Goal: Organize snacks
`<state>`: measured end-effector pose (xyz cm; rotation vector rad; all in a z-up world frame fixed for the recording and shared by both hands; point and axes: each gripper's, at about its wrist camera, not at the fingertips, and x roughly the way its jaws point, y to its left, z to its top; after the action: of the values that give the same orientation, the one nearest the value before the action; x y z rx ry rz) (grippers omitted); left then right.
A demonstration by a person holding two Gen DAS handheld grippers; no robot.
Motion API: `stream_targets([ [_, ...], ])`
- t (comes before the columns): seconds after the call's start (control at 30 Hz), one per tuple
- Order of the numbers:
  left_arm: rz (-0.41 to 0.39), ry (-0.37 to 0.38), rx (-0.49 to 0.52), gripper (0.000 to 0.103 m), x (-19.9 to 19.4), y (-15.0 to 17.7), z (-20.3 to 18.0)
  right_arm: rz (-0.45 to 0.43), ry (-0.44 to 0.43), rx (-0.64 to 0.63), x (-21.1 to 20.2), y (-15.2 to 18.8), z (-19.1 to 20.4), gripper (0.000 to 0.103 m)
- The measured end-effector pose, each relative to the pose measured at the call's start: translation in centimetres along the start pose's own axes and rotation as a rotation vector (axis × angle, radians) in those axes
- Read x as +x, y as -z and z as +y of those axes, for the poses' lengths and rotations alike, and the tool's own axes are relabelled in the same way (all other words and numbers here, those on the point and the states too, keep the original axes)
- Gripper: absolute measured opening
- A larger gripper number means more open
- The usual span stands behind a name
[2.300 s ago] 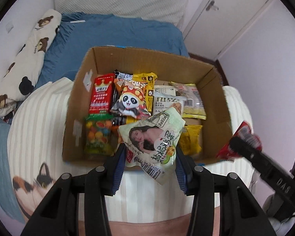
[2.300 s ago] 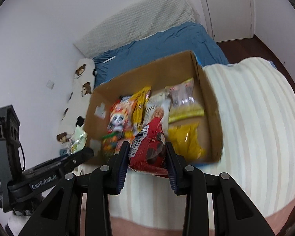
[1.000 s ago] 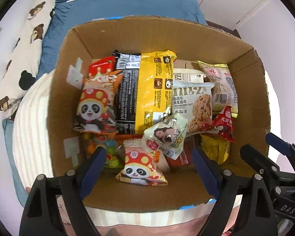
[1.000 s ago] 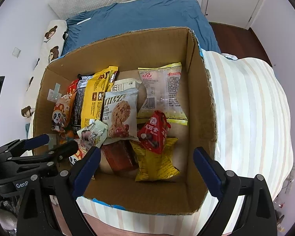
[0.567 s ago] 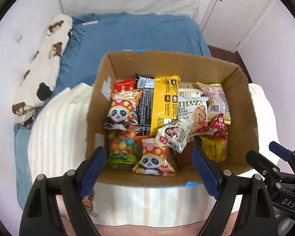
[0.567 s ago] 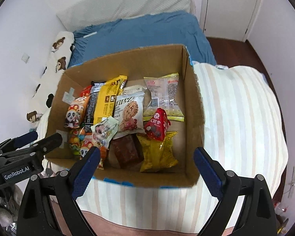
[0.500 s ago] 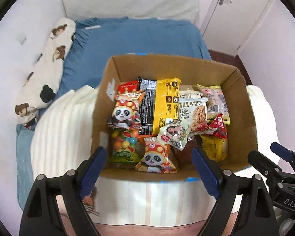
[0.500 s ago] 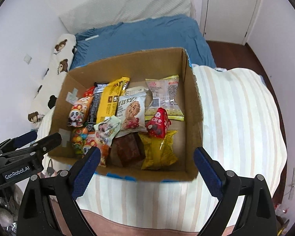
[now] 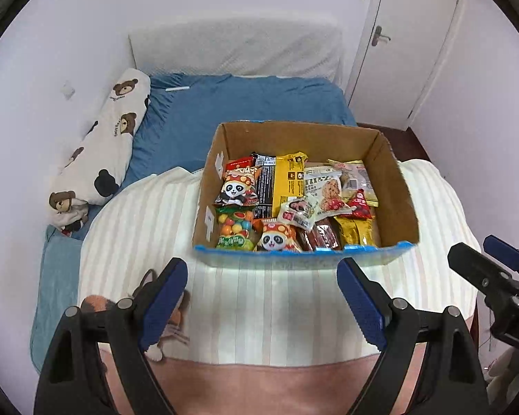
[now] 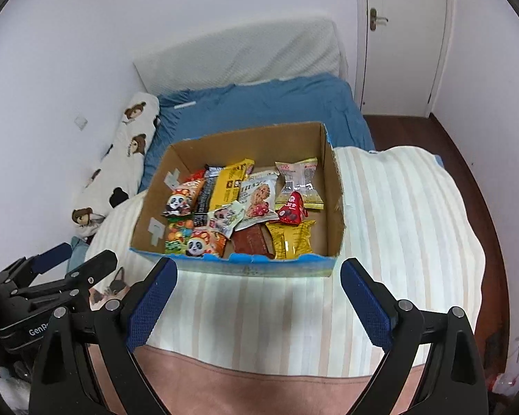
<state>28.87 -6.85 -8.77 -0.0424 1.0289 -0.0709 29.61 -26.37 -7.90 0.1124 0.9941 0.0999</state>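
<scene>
I have my left hand-held gripper [image 9: 261,297] and right hand-held gripper [image 10: 257,297] both spread wide and empty above the striped blanket [image 9: 259,307]. Just ahead of them sits the cardboard box [image 10: 334,186] with the snacks [image 9: 294,200] packed inside. Beyond it lies the blue bed sheet [image 9: 245,103].

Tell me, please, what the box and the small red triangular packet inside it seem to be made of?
Box: looks like plain brown cardboard, matte, with a rough cut edge; its near wall shows a blue print outside. Red triangular packet: probably plastic or foil film, glossy, with crimped seams and small light reflections. Which film exactly cannot be told.
</scene>
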Motion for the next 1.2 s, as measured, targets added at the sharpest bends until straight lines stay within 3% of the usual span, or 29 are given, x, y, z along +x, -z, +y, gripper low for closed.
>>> stream_targets([
  [0.73,-0.165,-0.033,-0.041,0.089,-12.0,9.6,0.0,-0.197,0.013,-0.071,-13.8,10.3,2.7,0.097],
  [1.2,-0.264,-0.059,-0.036,0.089,-16.5,11.3,-0.4,-0.245,0.021,-0.093,-18.0,13.0,3.8,0.102],
])
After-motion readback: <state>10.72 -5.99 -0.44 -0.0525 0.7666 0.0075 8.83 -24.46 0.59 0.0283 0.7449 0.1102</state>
